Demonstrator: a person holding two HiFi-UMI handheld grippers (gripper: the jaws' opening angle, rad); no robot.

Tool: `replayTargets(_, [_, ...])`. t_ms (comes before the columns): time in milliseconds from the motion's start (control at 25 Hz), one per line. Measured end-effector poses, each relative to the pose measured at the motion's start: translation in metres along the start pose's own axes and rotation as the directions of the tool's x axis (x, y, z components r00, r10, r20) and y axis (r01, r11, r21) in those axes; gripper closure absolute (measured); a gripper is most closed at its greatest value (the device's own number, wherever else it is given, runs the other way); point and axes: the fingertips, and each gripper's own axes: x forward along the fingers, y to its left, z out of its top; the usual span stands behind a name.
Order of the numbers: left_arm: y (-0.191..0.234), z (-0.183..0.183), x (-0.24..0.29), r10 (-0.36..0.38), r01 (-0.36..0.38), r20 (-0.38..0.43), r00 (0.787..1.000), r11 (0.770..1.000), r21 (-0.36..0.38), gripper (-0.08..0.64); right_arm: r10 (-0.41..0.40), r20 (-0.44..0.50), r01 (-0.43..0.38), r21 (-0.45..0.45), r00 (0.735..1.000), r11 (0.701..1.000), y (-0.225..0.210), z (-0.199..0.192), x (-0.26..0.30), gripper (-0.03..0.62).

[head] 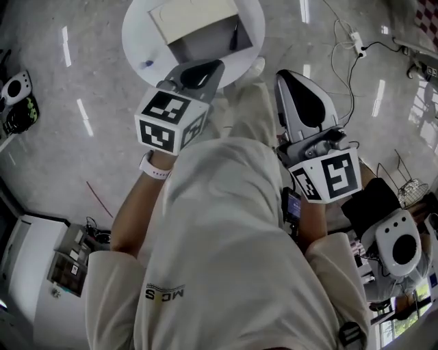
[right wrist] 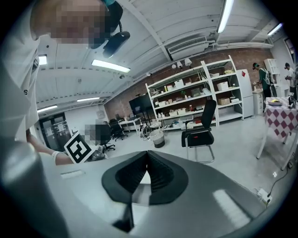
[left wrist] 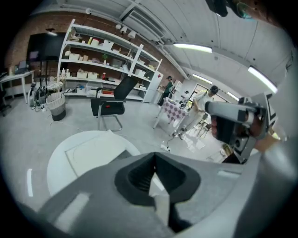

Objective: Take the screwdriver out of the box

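Note:
On a round white table (head: 137, 27) stands an open white box (head: 195, 20) with its lid tipped back. A thin dark screwdriver (head: 235, 35) leans inside against the box's right wall. My left gripper (head: 212, 65) is shut with nothing between its jaws and hovers over the table's near edge, just short of the box. My right gripper (head: 286, 74) is also shut and empty, off the table to the right. The left gripper view shows the shut left gripper (left wrist: 154, 156) above the table (left wrist: 60, 160) and the box lid (left wrist: 95, 151). The right gripper (right wrist: 148, 153) points across the room.
A small blue item (head: 147, 65) lies on the table's left rim. Cables and a power strip (head: 356, 42) trail over the floor at the right. A black chair (left wrist: 109, 104), shelving (left wrist: 102, 51) and a checkered table (left wrist: 174, 109) stand beyond the table.

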Motion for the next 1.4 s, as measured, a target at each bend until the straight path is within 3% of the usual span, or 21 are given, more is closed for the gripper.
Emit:
replayTargets(240, [0.025, -0.021, 0.051, 0.012, -0.015, -0.074, 0.997, 0.999, -0.044, 0.553, 0.009, -0.027, -0.009, -0.001, 1.0, 1.0, -0.027, -0.034, 0.022, 0.6])
replayTargets(280, [0.028, -0.024, 0.06, 0.001, -0.006, -0.091, 0.996, 0.998, -0.058, 0.47, 0.007, -0.028, -0.007, 0.0, 1.0, 1.0, -0.032, -0.039, 0.026, 0.599])
replayTargets(320, [0.031, -0.028, 0.069, -0.008, 0.001, -0.107, 0.994, 0.997, -0.073, 0.446, 0.008, -0.028, -0.008, 0.006, 1.0, 1.0, -0.036, -0.044, 0.03, 0.599])
replayTargets(600, [0.062, -0.059, 0.112, 0.002, -0.026, -0.212, 0.977, 0.994, -0.111, 0.446, 0.013, -0.046, -0.01, 0.072, 0.999, 0.997, -0.054, -0.08, 0.048, 0.6])
replayTargets(1000, [0.095, -0.09, 0.184, -0.02, -0.033, -0.367, 0.93, 0.99, -0.139, 0.468, 0.018, -0.078, -0.007, 0.15, 0.997, 0.989, -0.095, -0.111, 0.065, 0.599])
replayTargets(1400, [0.119, -0.13, 0.235, -0.031, -0.026, -0.509, 0.86, 0.994, -0.105, 0.454, 0.043, -0.123, -0.014, 0.225, 0.991, 0.974, -0.112, -0.15, 0.079, 0.6])
